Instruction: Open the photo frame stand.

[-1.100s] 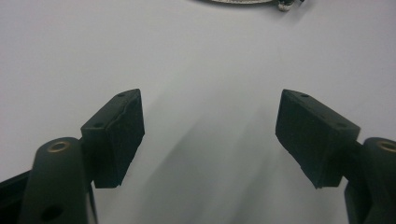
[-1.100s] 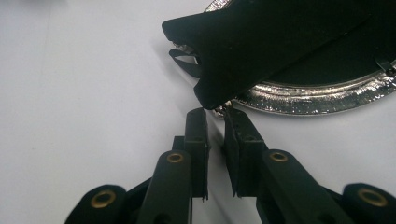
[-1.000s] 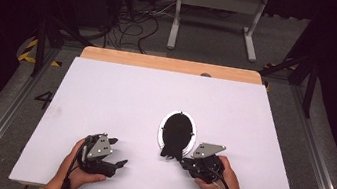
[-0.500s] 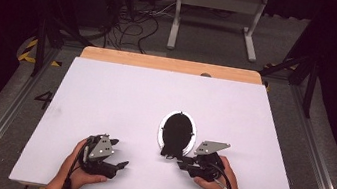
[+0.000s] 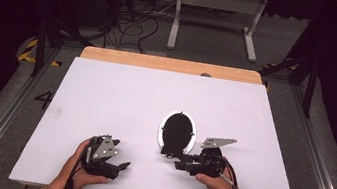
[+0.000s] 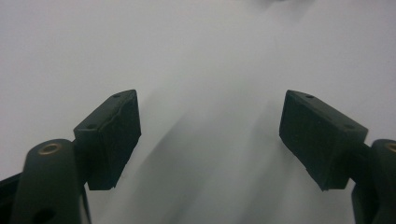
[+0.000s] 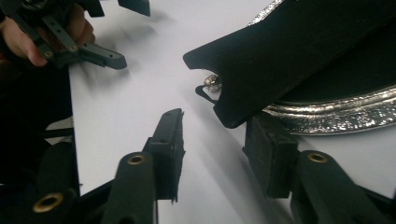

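On the white counter (image 5: pixel 105 95), beside the oval silver-framed black mirror (image 5: pixel 177 131), right gripper (image 5: pixel 180 162) part-open at its black stand, holding nothing; left gripper (image 5: pixel 120 166) wide open, empty.

White table (image 5: pixel 120 97) — cables (image 5: pixel 136 24) behind

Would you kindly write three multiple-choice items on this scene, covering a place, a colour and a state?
1. Where does the oval mirror lie?
A. just ahead of the right tongs
B. beside the left tongs
C. at the table's far edge

2. What colour is the mirror's frame?
A. gold
B. silver
C. red

3. How do the left tongs' jaws stand?
A. shut on the mirror
B. shut empty
C. open

Answers: 1 A, the high view shows it in front of the right hand; 2 B, the rim gleams silver in the right gripper view; 3 C, a wide empty gap shows in the left gripper view.
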Demonstrator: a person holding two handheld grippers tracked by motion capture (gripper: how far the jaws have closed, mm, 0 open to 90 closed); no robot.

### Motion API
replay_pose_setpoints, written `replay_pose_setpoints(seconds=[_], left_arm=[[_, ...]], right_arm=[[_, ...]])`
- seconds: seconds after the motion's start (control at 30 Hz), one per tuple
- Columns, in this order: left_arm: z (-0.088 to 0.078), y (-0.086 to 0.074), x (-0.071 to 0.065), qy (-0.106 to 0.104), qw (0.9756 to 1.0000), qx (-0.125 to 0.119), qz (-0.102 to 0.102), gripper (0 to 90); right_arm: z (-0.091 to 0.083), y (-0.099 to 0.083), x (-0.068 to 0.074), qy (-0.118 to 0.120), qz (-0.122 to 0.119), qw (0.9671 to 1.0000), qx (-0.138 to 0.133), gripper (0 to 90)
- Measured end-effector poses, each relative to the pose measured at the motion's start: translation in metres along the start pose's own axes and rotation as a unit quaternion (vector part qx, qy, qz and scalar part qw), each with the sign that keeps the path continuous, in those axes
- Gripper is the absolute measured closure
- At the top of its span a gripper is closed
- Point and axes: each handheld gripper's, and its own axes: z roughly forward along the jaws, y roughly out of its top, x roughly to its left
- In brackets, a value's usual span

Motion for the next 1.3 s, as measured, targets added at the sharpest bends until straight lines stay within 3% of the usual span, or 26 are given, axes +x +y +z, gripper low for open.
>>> replay_pose_setpoints(seconds=[0.27,0.43,0.53,0.63,0.77,1.03,1.3], left_arm=[[0.001,0.0,-0.001,-0.002,1.0,0.006,0.003,20.3],[0.002,0.0,-0.001,-0.001,0.9999,0.009,0.006,19.4],[0.003,0.001,-0.001,-0.002,0.9999,0.009,0.006,19.1],[0.005,0.005,-0.002,-0.007,0.9998,0.012,0.012,18.7],[0.012,0.016,-0.006,-0.019,0.9992,0.021,0.028,19.5],[0.028,0.042,-0.013,-0.031,0.9967,0.031,0.068,23.9],[0.047,0.053,-0.012,-0.037,0.9969,0.03,0.062,26.7]], right_arm=[[0.0,0.001,0.0,0.013,0.003,0.9999,0.001,49.6],[-0.001,-0.001,-0.001,0.008,0.014,0.9999,-0.005,52.6],[-0.003,-0.002,-0.005,0.014,0.041,0.9989,-0.019,57.1],[-0.004,-0.003,-0.013,0.027,0.08,0.9957,-0.039,61.9],[-0.006,-0.002,-0.02,0.029,0.116,0.9912,-0.057,60.8],[-0.002,0.0,-0.023,0.033,0.143,0.9875,-0.056,58.3],[0.003,0.002,-0.028,0.039,0.172,0.9827,-0.058,57.4]])
